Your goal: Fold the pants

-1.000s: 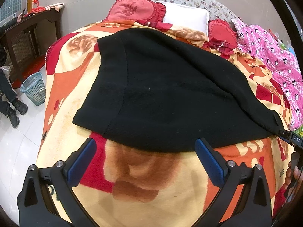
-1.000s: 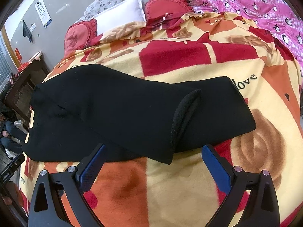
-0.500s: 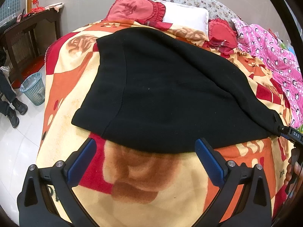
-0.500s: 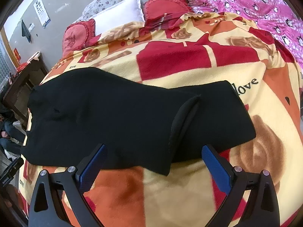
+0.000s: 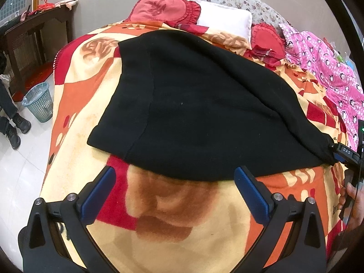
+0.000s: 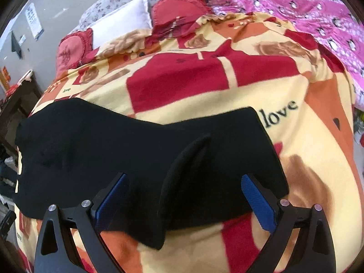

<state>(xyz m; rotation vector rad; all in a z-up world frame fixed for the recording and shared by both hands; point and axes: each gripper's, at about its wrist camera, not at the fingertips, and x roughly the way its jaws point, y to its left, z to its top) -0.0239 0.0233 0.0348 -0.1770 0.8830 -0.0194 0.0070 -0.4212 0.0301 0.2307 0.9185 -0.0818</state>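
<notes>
Left wrist view: my left gripper (image 5: 174, 182) hangs over the red, orange and cream fleece blanket (image 5: 182, 223), blue pads spread wide, nothing between them. The black knit pants (image 5: 193, 113) lie flat on the blanket just beyond the fingertips, their near edge touching neither pad. At far right my right hand (image 5: 350, 195) shows at the frame edge. A pale blue mesh wastebasket (image 5: 38, 104) stands on the floor to the left.

Right wrist view: my right gripper (image 6: 184, 188) sits low over the pants (image 6: 102, 154), jaws wide but closing. A raised fold of black cloth (image 6: 179, 182) stands between the pads, which do not press it. Pink penguin-print bedding (image 6: 307, 11) lies at the upper right
</notes>
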